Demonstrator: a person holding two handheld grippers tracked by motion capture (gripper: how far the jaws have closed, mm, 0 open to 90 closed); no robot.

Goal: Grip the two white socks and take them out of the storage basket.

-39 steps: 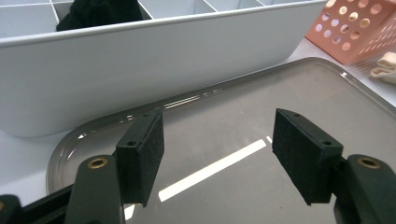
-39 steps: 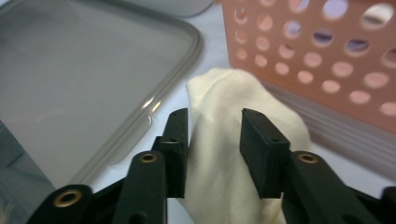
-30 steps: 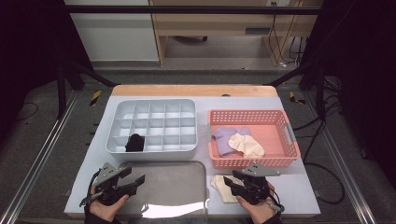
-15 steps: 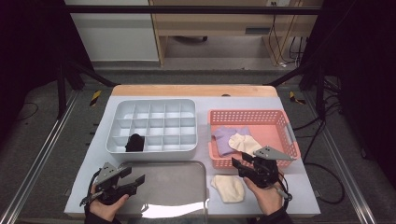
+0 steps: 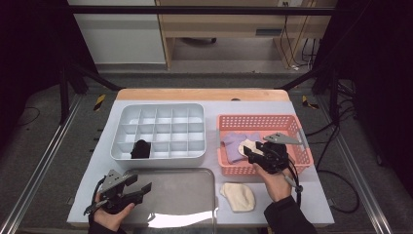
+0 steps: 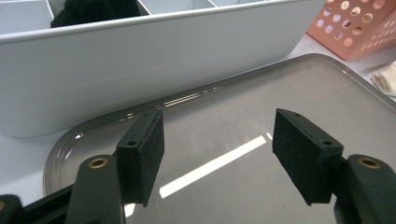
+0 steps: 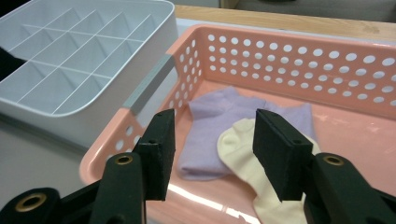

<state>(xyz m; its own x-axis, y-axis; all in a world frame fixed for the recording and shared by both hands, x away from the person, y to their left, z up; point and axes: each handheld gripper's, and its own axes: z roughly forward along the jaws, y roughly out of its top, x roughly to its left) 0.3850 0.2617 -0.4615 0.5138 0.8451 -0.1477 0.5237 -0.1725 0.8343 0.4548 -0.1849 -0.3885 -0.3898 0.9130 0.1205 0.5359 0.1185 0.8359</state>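
A pink perforated basket (image 5: pixel 292 127) (image 7: pixel 289 35) holds a purple sock (image 5: pixel 233 145) (image 7: pixel 210 123) and a cream sock (image 5: pixel 248 144) (image 7: pixel 240 147) lying partly over it. My right gripper (image 5: pixel 251 153) (image 7: pixel 212 149) hovers open above the basket's front edge, jaws aimed at the two socks, nothing between them. Another cream sock (image 5: pixel 238 196) (image 6: pixel 387 77) lies flat on the table in front of the basket. My left gripper (image 5: pixel 142 189) (image 6: pixel 219 158) is open over the left part of a shiny metal tray (image 5: pixel 180 192) (image 6: pixel 280 107), holding nothing.
A white divided organizer (image 5: pixel 158 109) (image 6: pixel 140 60) (image 7: pixel 70 70) stands behind the tray, left of the basket, with a black sock (image 5: pixel 140 148) (image 6: pixel 93 9) in a front compartment. Its front wall rises close ahead of the left gripper. Dark floor and rails surround the table.
My right gripper has left the cream sock lying on the table and moved forward and up over the basket's front. The left gripper has stayed put.
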